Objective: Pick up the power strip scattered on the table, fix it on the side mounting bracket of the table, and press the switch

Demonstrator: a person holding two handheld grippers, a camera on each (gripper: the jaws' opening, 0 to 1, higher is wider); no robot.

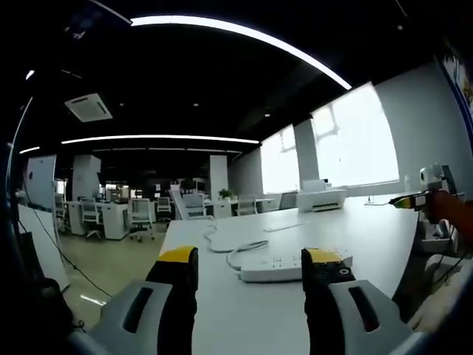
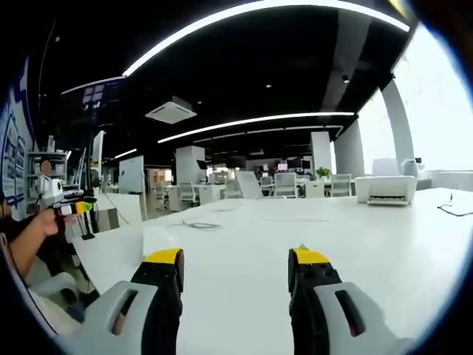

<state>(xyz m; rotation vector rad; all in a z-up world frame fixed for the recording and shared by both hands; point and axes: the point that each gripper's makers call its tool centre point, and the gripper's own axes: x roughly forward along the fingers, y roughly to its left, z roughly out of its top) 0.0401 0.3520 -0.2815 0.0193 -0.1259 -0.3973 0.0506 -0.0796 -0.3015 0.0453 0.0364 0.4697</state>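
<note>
- Currently, in the left gripper view, the left gripper (image 1: 250, 270) is hovering over the table (image 1: 369, 237) with its jaws spread wide and nothing between them.
- Just beyond its tips the strip (image 1: 284, 266) is lying flat on the tabletop, its right end partly hidden behind the right jaw, and its cord (image 1: 240, 251) is curling away to the left.
- At the right edge of that view the other gripper (image 1: 436, 203) is showing.
- Judging from this, the pick-up is not yet begun: the left gripper is probably lining up on the strip.
- To do it well, the person is likely needing to bring the jaws down square across the strip's narrow width, near its middle, so it is not pivoting when lifted, and to keep the cord out of the pinch.
- The bracket on the table's side is not something these views are letting anyone make out.
- Moving to the right gripper view, the right gripper (image 2: 236, 270) is also standing released, jaws apart over bare white tabletop (image 2: 244, 244), holding nothing.
- A hand (image 2: 44, 222) is holding the left gripper at that view's left edge.
- Farther off, a printer (image 2: 384, 188) is sitting on the table, and a thin loose cable (image 2: 199, 225) is lying well apart from the jaws.
- Around it all, an open office is stretching back, with desks, chairs (image 1: 140, 214), long ceiling light strips (image 2: 251, 122) and bright windows (image 1: 351, 137).
</note>
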